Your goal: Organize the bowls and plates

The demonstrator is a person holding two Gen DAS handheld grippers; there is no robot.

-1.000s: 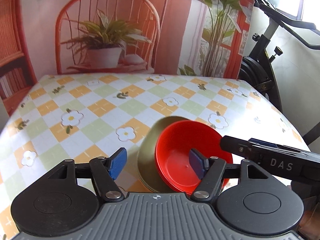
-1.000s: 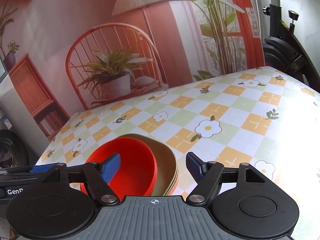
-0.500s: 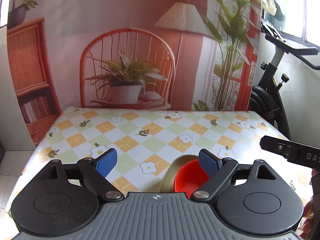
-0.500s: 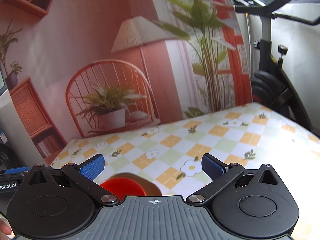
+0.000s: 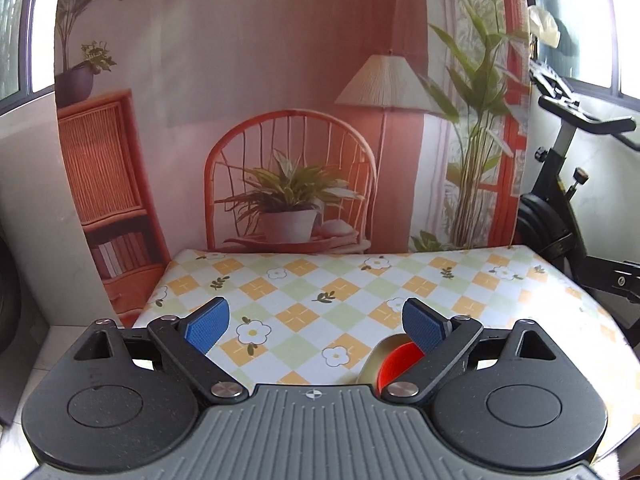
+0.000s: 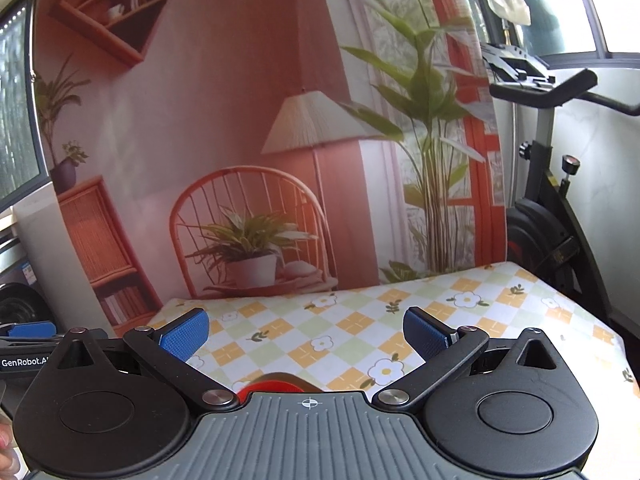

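Down at the near edge of the table (image 5: 304, 280), the red bowl (image 5: 396, 364) sits nested inside an olive-tan bowl (image 5: 374, 360), the pair stacked on the checked floral tablecloth. Both grippers are well above and behind the stack, looking out over the tabletop.

From the left gripper (image 5: 316, 322), the bowls lie low and to the right, partly hidden behind its right finger. From the right gripper (image 6: 304, 334), only a sliver of red bowl (image 6: 276, 386) peeks over the gripper body, close under the centre line and slightly left. Judging by that, the right gripper is better lined up; either would need to drop down and forward to reach a rim.

Each gripper has its jaws spread wide with nothing between the blue pads. No other plates or bowls show on the table, so the stacking looks largely done.

Beyond the table hangs a printed backdrop (image 5: 280, 120), with an exercise bike (image 5: 560, 208) to the right.
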